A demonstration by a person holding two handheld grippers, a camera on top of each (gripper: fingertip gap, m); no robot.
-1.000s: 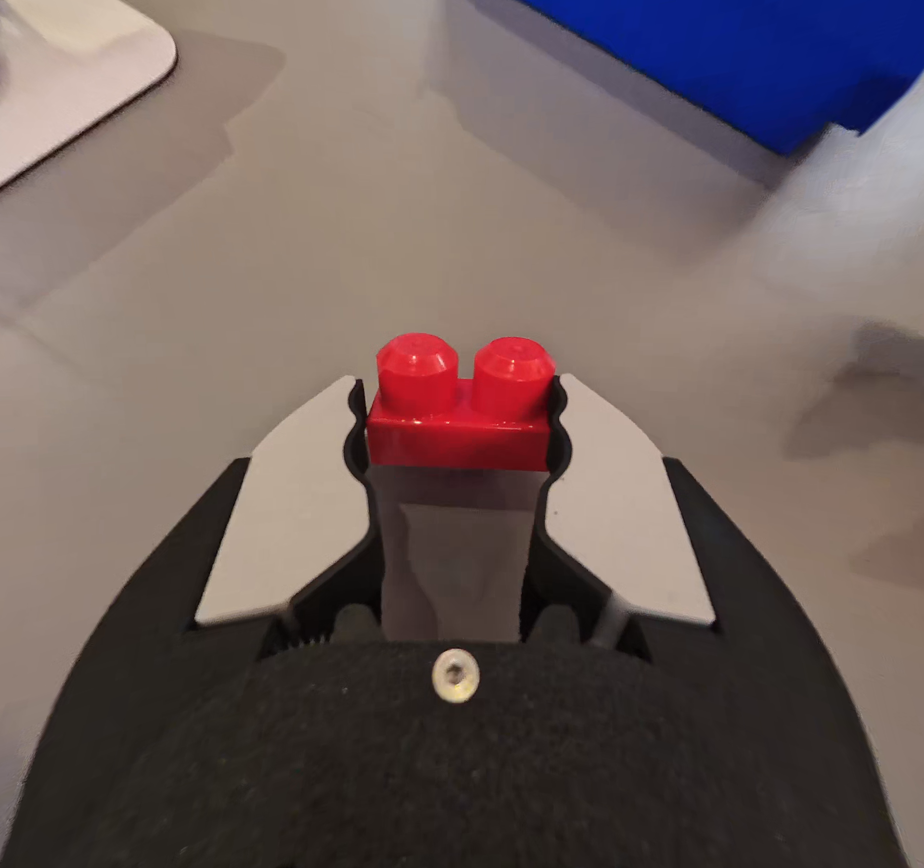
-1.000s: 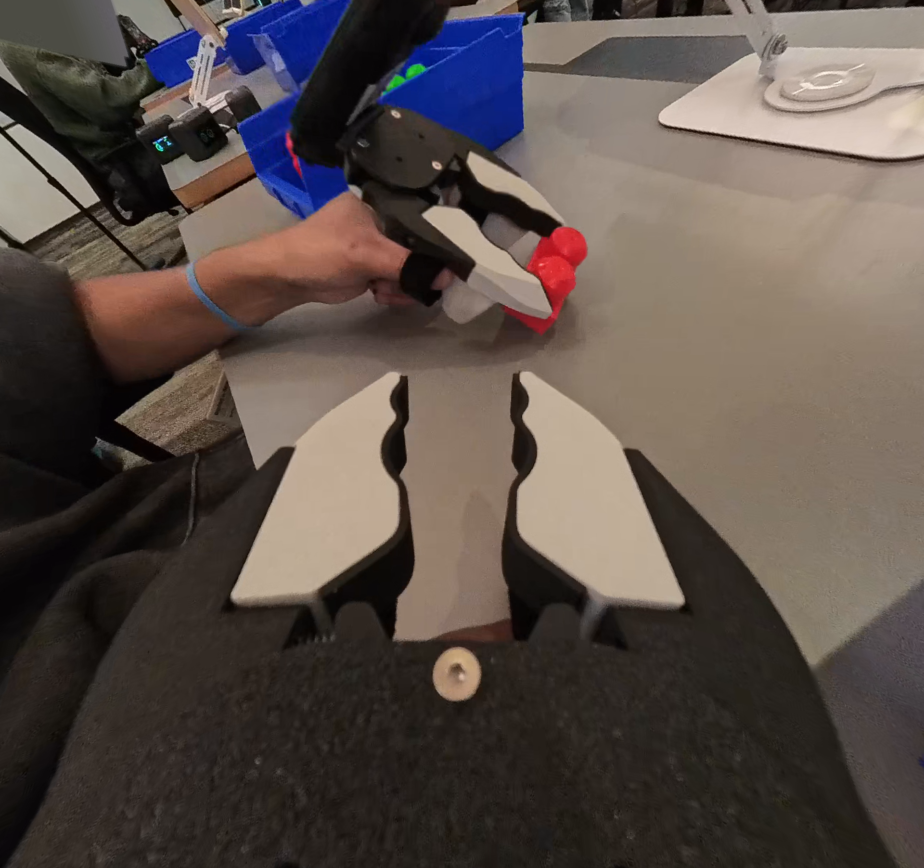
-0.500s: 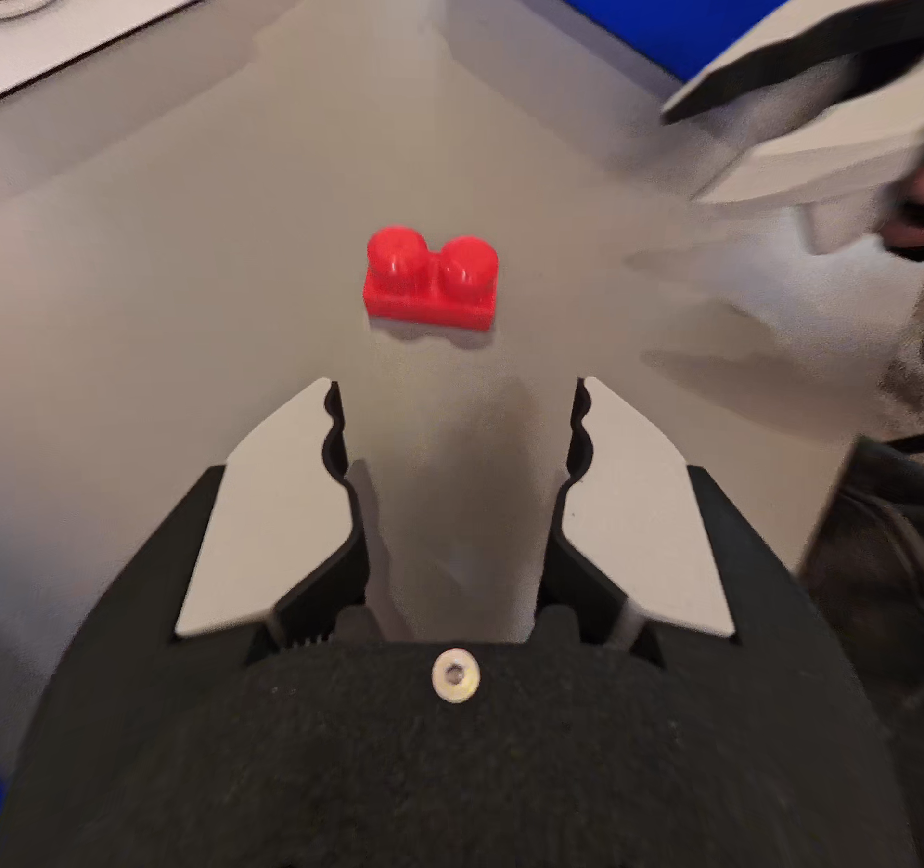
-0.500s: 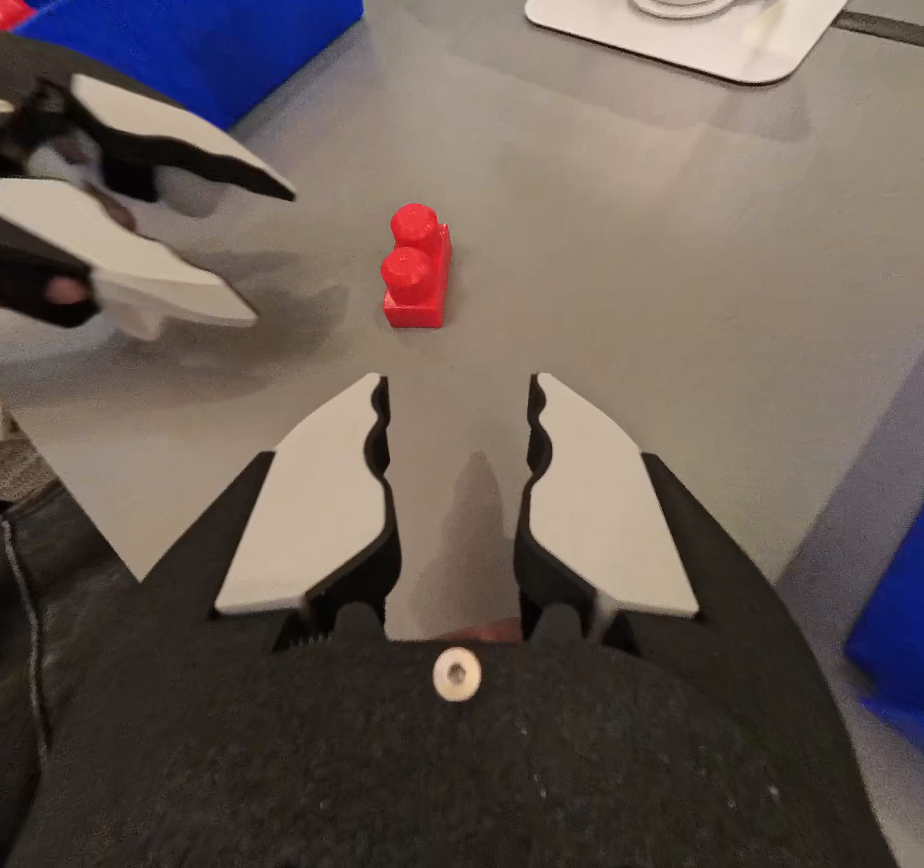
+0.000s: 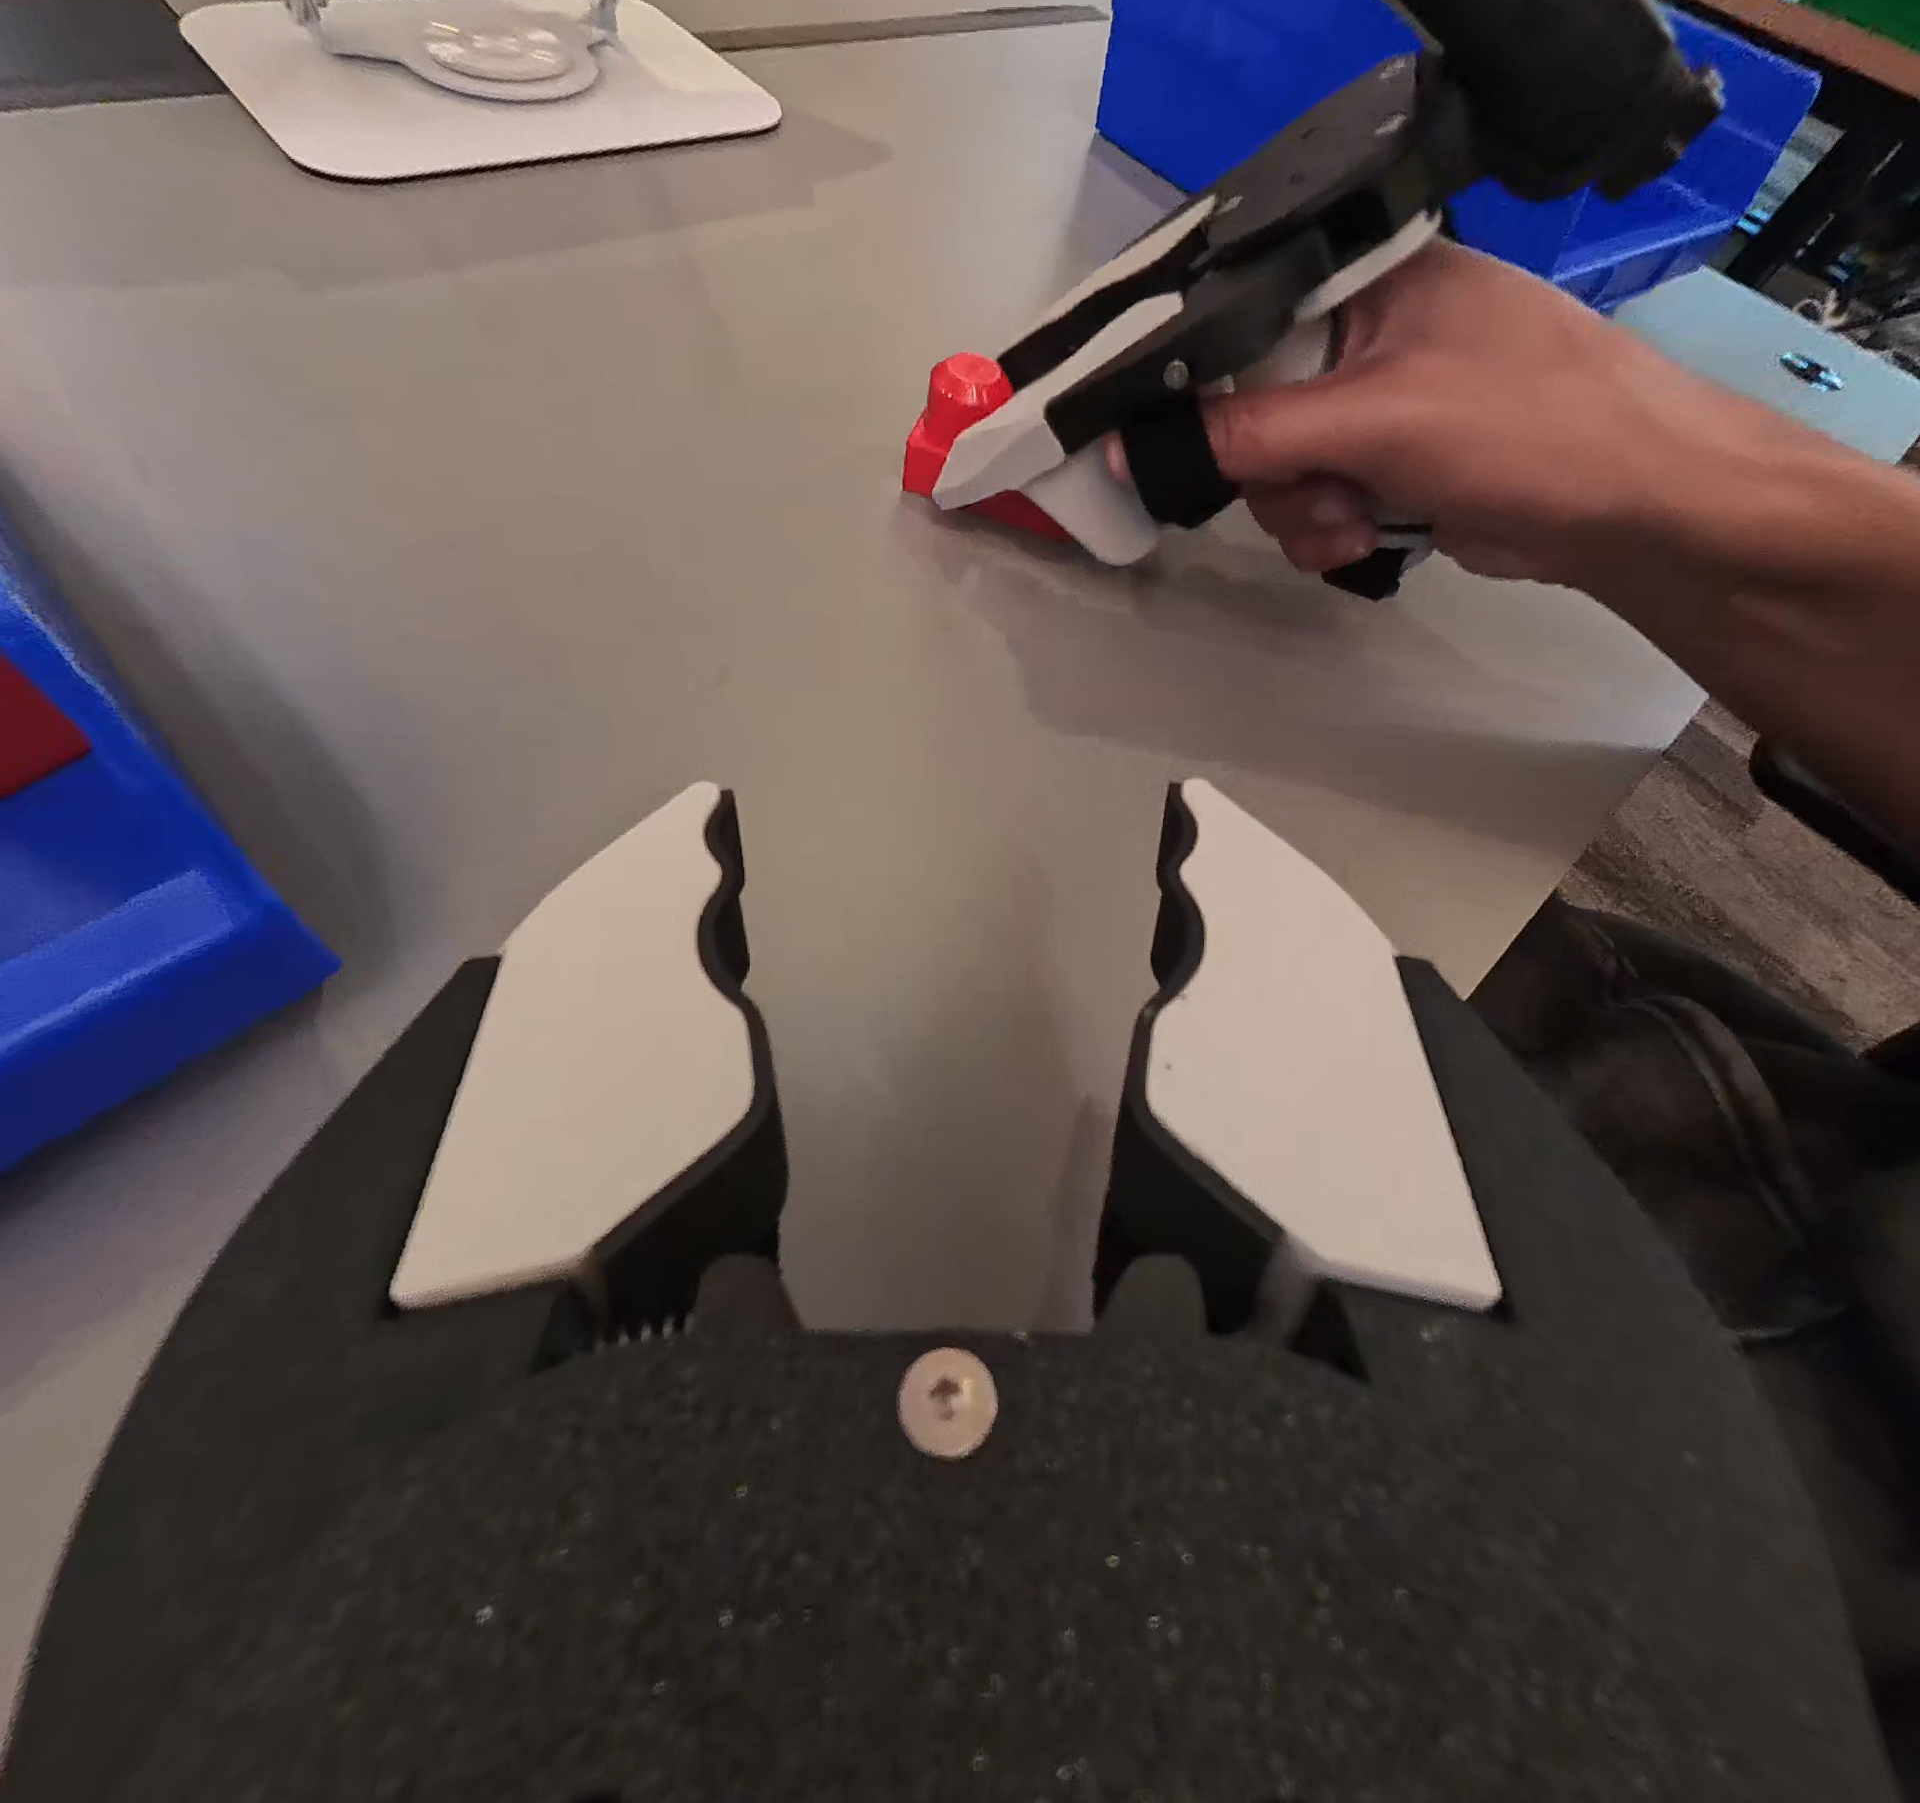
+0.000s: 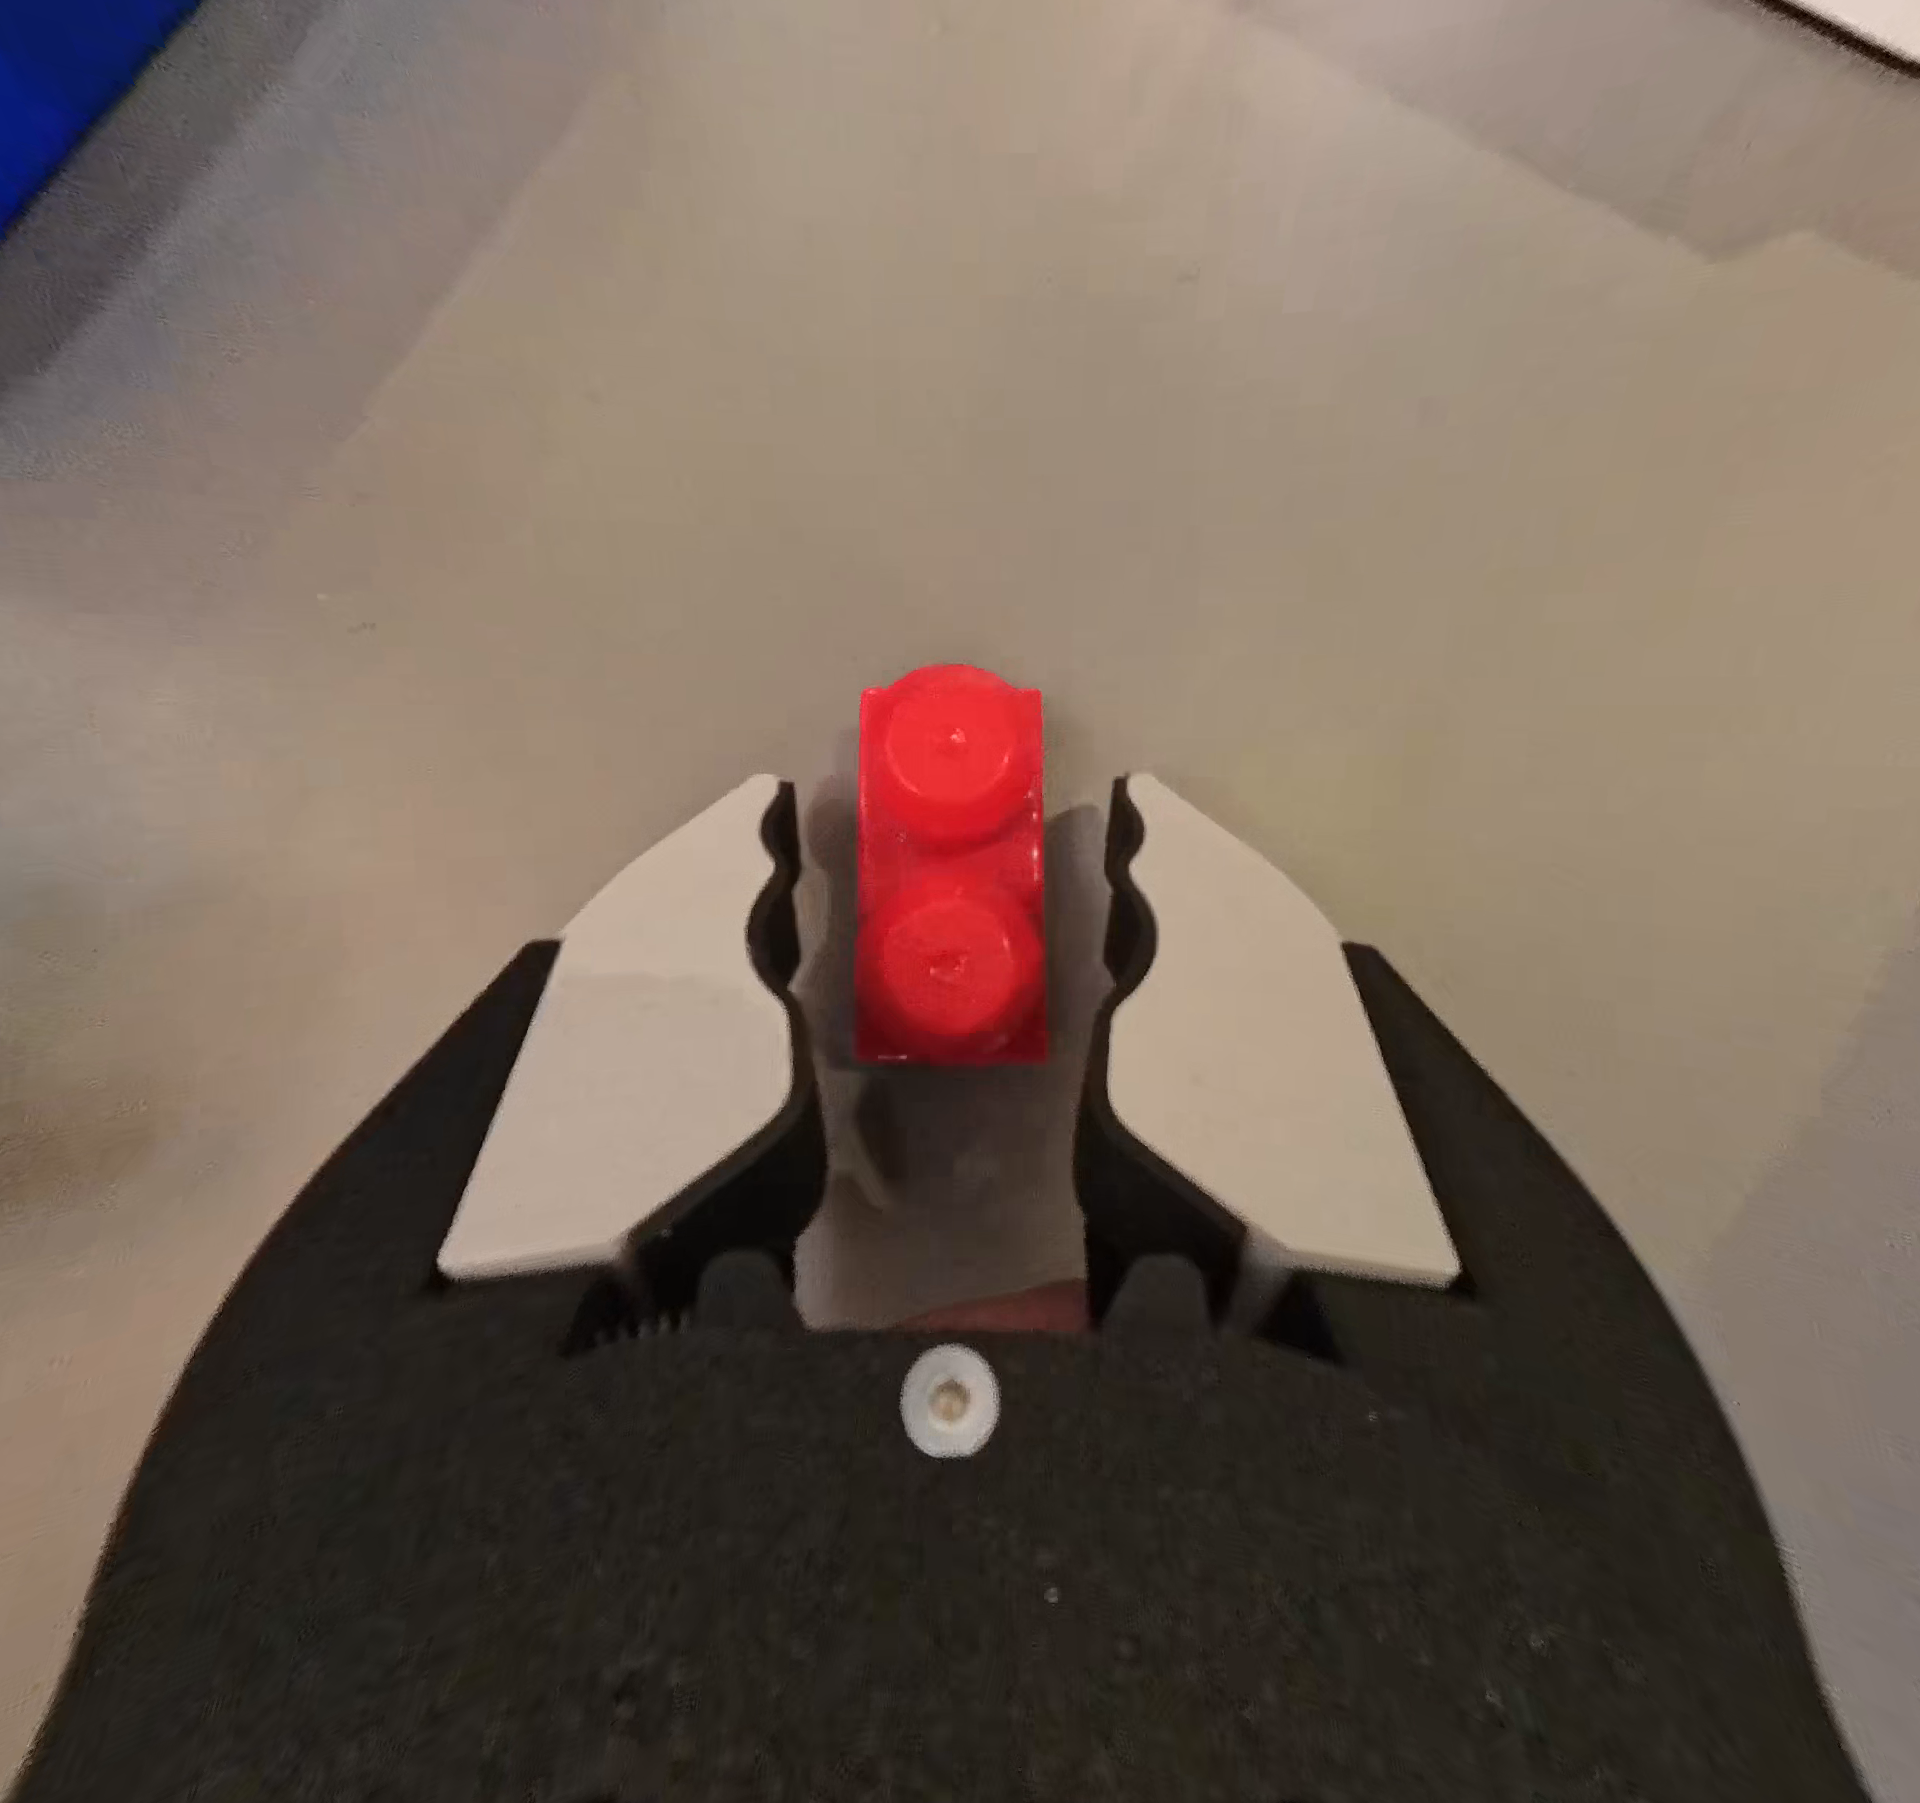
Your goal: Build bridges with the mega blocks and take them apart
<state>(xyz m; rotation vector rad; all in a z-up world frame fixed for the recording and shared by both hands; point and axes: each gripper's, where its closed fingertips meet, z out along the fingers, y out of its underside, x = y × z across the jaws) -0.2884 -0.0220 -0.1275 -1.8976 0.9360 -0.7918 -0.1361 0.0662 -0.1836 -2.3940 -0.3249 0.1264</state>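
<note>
Right now a small red block [image 6: 951,870] with two round bumps on top is seen lying flat on the grey table [image 6: 1039,403]. It is framed by the right gripper [image 6: 951,797], which is brought down low over it. The two white fingers [image 6: 665,1005] of that gripper are spread apart, one on each side of the block, and a thin gap is seen on both sides, so the block is not squeezed. One bump sits between the fingers and the other bump sticks out a little past the fingertips.

From the left wrist view the same block [image 5: 951,418] is seen farther off, partly hidden by the right gripper [image 5: 971,434], which is held in a person's hand [image 5: 1455,423] (only the hand and forearm are shown). The gripper is tilted down so that its tips are right at the table.

The left gripper [image 5: 948,797] is kept well away from the block, nearer the table's front edge. Its fingers [image 5: 592,1067] are spread wide and nothing is held between them.

A blue bin [image 5: 135,943] is seen at the left edge and another blue bin [image 5: 1247,60] behind the right gripper. A white flat stand base [image 5: 478,80] is seen at the far side of the table
</note>
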